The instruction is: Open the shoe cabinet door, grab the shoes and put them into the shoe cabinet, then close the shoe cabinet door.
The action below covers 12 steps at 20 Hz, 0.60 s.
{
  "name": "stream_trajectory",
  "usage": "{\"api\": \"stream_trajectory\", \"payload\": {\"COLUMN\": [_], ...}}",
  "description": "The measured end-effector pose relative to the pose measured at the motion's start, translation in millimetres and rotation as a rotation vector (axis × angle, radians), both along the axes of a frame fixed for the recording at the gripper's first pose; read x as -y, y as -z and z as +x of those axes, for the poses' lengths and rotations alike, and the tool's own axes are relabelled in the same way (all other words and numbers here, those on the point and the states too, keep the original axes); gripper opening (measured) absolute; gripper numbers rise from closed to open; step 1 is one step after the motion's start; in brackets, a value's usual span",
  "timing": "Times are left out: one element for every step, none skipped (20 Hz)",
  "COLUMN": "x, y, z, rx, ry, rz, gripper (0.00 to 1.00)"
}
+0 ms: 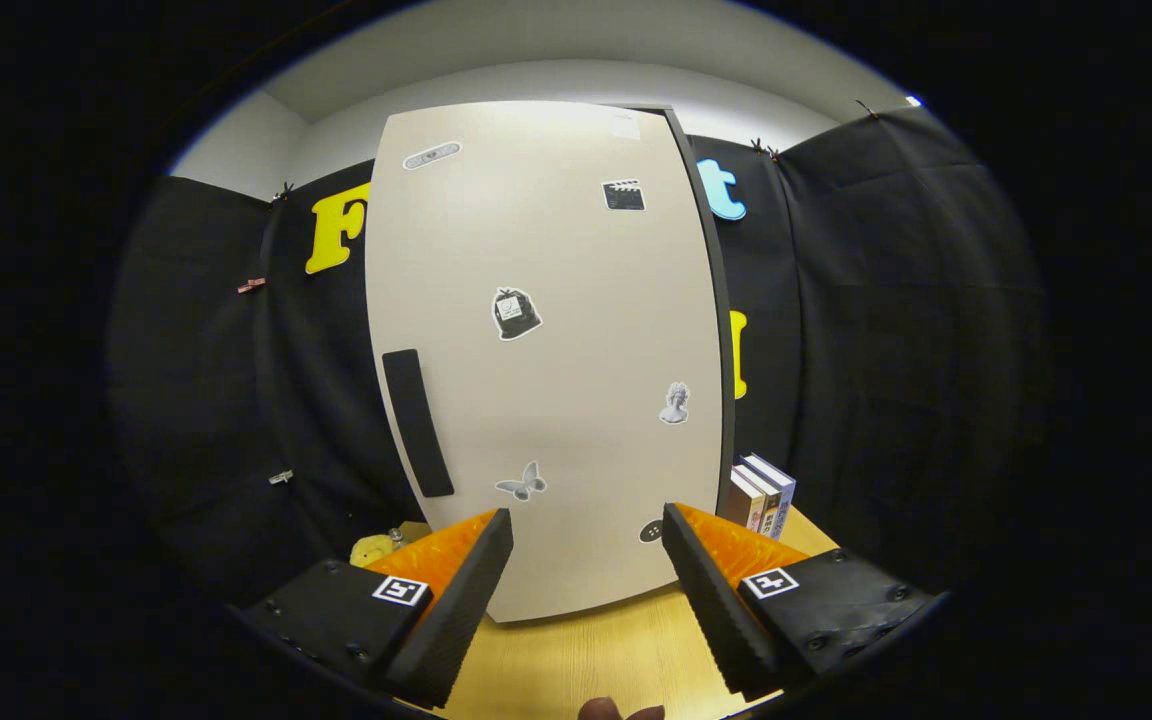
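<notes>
- Cabinet standing upright on tabletop, straight ahead of tool, door shut flat across its front.
- Handle a dark vertical bar near door's left edge, long axis up-down, ahead and slightly left of left finger.
- Shoes not made out; whether inside cabinet cannot be told, so shut door fits either a stage with shoes outside or one with shoes stowed.
- Tool released, fingers spread wide, nothing between them, tips short of door.
- Books upright just right of cabinet; yellow object low at its left.
</notes>
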<state>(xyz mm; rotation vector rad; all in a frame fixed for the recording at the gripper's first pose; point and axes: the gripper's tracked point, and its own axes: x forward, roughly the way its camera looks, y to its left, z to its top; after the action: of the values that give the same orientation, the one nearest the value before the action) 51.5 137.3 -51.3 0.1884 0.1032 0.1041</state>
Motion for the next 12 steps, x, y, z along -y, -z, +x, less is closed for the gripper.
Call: {"api": "stream_trajectory", "payload": {"x": [0.5, 1.8, 2.3, 2.3, 3.0, 3.0, 3.1, 2.3, 2.6, 3.4, 3.0, 2.8], "y": [-0.8, -0.8, -0.2, -1.1, -1.0, -0.3, -0.4, -0.3, -1.0, -0.6, -1.1, -1.8], "z": [-0.2, -0.2, 0.1, -0.6, -0.7, -1.0, -1.4, -1.7, -2.3, -2.0, -2.6, -2.7], "rx": [0.001, 0.001, 0.003, 0.002, 0.003, 0.001, 0.001, 0.000, 0.002, 0.002, 0.004, 0.004], "ry": [0.001, 0.001, 0.003, 0.003, 0.005, 0.004, 0.005, 0.005, 0.005, 0.006, 0.005, 0.006], "rz": [0.001, 0.003, 0.004, 0.004, 0.005, 0.005, 0.005, 0.005, 0.003, 0.002, 0.002, 0.001], "gripper": [0.98, 0.98, 0.98, 0.98, 0.98, 0.98, 0.98, 0.98, 0.98, 0.98, 0.98, 0.98]}}
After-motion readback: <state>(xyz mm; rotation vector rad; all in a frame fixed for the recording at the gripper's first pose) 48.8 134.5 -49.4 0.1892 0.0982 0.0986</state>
